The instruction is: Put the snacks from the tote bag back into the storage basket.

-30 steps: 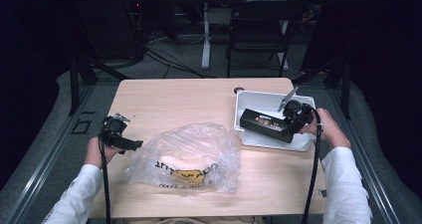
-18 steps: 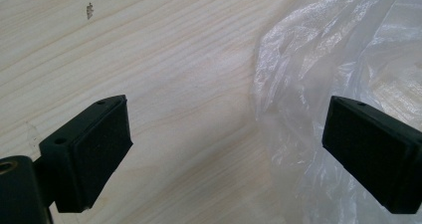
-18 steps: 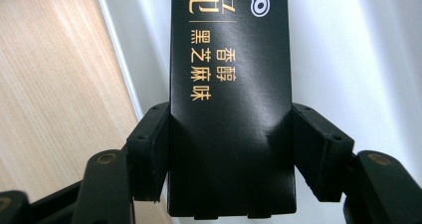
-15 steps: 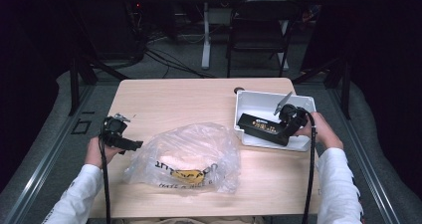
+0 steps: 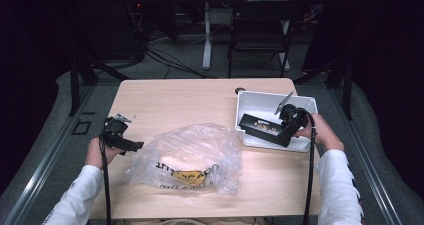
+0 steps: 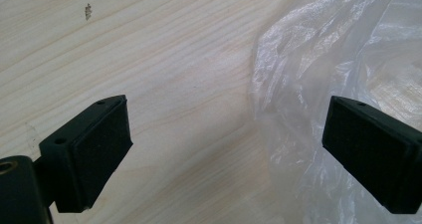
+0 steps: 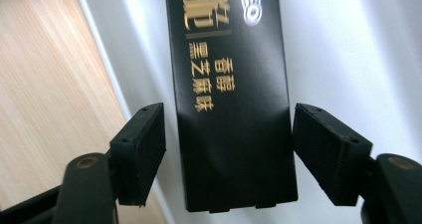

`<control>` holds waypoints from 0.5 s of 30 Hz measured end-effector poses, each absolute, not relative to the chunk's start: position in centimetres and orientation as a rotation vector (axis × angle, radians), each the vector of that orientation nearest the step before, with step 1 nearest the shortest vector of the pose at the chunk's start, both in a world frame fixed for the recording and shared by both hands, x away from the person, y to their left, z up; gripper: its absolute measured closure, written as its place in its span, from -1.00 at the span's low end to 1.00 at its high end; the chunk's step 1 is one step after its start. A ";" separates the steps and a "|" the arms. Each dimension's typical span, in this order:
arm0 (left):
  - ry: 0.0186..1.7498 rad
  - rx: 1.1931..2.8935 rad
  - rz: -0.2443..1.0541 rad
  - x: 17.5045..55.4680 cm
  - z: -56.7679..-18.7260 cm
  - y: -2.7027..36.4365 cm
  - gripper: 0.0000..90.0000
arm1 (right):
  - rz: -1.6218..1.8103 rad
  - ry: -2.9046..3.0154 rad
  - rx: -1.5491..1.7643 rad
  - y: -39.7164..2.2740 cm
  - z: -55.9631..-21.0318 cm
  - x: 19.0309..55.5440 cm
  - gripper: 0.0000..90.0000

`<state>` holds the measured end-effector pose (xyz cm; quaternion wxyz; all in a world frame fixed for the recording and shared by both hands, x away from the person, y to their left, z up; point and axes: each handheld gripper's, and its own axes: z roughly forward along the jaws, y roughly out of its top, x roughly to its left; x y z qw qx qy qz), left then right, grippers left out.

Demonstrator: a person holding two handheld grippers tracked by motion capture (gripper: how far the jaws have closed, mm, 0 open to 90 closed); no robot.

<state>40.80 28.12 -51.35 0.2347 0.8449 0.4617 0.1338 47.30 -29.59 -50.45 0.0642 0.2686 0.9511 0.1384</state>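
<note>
A long black box [image 5: 262, 129] with gold lettering lies inside the white bin [image 5: 260, 96] at the table's right. My right gripper [image 5: 286, 135] is at the box's near end. In the right gripper view the box [image 7: 231, 84] sits between the pads [image 7: 144, 149] with a gap on each side. The jaws have just been opening, and the right gripper [image 7: 229, 157] is open. My left gripper [image 5: 136, 146] hovers at the table's left, open and holding nothing, beside a crumpled clear plastic bag [image 5: 190, 155]. In the left gripper view, the bag's edge [image 6: 348, 45] reaches the right pad of the left gripper [image 6: 226, 149].
The bag holds something with yellow and black print [image 5: 187, 175]. A grey plate [image 5: 284, 102] sticks up at the bin's far side. A small dark round spot [image 5: 240, 90] sits on the wooden table [image 5: 175, 100] behind the bin. Chairs and cables stand beyond the table.
The right gripper's jaws have spread away from the black box, which stays lying in the bin. The left hand and the bag have not moved.
</note>
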 end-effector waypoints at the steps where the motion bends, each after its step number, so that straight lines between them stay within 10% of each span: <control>1: 1.268 2.320 0.368 40.8 -51.3 28.1 -0.89 | 0.444 2.859 0.818 -29.6 -50.2 47.2 -0.37; 15: 1.261 2.314 0.369 40.8 -51.2 28.2 -0.89 | 0.648 2.642 0.988 -24.2 -47.1 47.7 0.83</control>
